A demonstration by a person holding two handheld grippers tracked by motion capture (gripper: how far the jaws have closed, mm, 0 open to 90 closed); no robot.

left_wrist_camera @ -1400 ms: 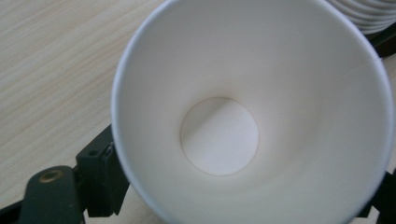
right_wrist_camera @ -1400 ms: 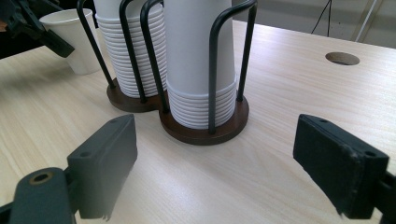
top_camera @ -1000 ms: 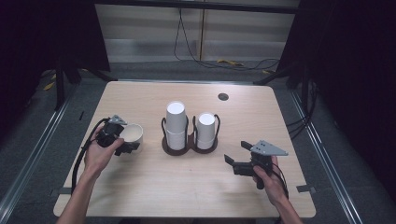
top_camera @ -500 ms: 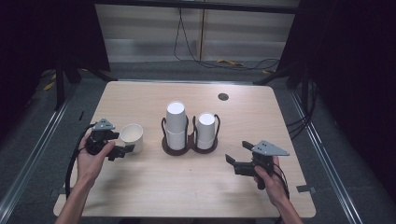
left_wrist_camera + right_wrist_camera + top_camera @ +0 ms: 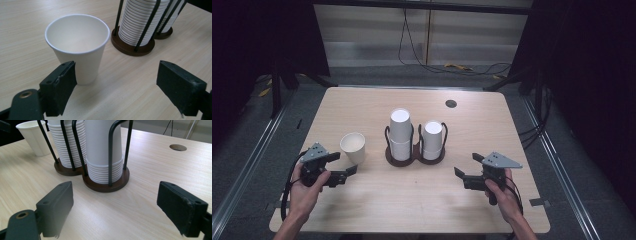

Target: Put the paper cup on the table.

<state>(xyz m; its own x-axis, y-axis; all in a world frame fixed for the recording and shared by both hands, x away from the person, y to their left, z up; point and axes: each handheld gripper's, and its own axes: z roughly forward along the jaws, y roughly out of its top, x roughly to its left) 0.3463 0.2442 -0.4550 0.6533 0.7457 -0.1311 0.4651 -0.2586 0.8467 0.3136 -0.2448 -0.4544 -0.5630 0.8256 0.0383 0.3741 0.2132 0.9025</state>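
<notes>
While apart, cup (image 5: 77,47) beyond hand-held gripper (image 5: 117,92)

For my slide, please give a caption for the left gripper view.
Open left gripper facing an upright empty paper cup beside the cup holder.

The high view looks down from above; both claw views sit low and close, sharing the cup holder (image 5: 414,150).

**Pale wooden table with cups and a holder**

The table (image 5: 377,205) has a light wood-grain top with rounded corners and a small round hole (image 5: 451,104) near its far edge. A single white paper cup (image 5: 353,147) stands upright on it, mouth up. Just beside the cup sits a dark two-ring cup holder (image 5: 414,154), its wire uprights enclosing two stacks of white cups (image 5: 401,131).
</notes>
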